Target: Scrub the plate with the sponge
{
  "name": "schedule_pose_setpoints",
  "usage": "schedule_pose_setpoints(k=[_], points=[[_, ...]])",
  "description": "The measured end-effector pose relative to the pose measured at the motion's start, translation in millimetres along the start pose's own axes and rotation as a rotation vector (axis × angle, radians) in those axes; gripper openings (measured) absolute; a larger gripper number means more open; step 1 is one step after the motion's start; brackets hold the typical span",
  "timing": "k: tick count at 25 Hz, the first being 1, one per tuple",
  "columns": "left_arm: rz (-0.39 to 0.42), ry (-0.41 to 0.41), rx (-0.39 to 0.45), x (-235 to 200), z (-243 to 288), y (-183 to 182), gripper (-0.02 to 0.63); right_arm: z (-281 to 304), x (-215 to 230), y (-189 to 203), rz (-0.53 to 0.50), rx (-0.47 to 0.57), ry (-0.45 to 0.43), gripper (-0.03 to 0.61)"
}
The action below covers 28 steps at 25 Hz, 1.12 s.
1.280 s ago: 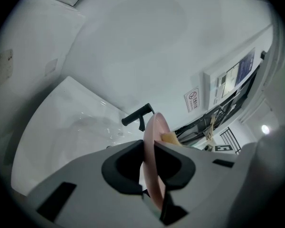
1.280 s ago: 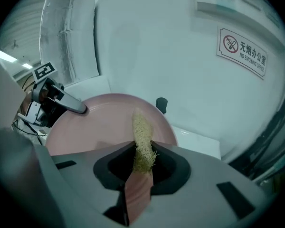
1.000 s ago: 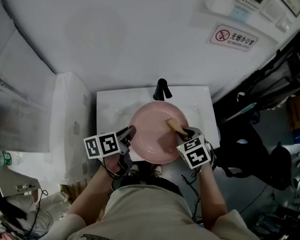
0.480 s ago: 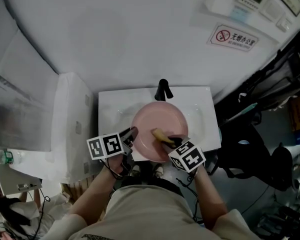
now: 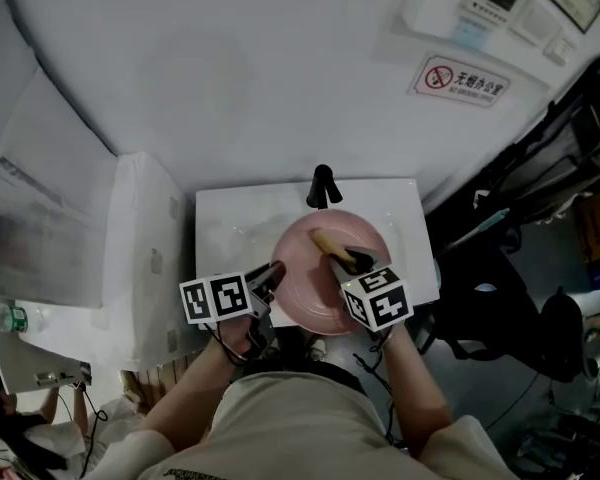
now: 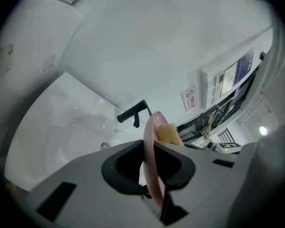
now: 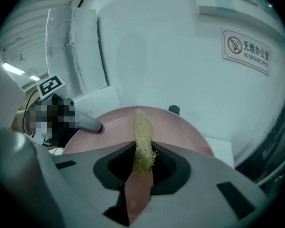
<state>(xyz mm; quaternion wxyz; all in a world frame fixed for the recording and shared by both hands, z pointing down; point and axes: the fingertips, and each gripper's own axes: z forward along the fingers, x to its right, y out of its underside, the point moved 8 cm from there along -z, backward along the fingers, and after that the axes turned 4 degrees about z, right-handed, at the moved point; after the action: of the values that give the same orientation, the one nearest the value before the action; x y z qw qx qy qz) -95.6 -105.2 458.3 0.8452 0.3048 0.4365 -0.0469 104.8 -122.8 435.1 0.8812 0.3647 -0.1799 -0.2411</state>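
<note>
plate (image 5: 308,280): over sink (image 5: 225,226), rim pinched by left claw (image 6: 150,159) | sponge (image 5: 328,242): pinched by right claw (image 7: 142,163), against plate face | handling: plate likely stiff, slick, breakable, hold rim; sponge soft, light

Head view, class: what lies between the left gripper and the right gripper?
The pink plate spans that stretch in the head view: the left gripper clamps its rim, and the right gripper holds the sponge over its face.
</note>
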Motion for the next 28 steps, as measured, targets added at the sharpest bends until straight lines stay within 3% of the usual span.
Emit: schedule_pose_setpoints(k=[3,7,28], points=[[-0.033,0.02,0.014,1.2,-1.5,-1.7,0.051,-12.2,13.6,-11.2,0.038,0.072,0.046,0.077],[-0.019,0.021,0.032,6.3,-5.6,-9.0,0.049,-36.4,22.0,-29.6,0.084,0.189,0.046,0.077],[0.025,0.004,0.196,44.4,-23.8,-66.9,0.044,-158.9,32.3,-86.9,0.044,0.607,0.024,0.08]])
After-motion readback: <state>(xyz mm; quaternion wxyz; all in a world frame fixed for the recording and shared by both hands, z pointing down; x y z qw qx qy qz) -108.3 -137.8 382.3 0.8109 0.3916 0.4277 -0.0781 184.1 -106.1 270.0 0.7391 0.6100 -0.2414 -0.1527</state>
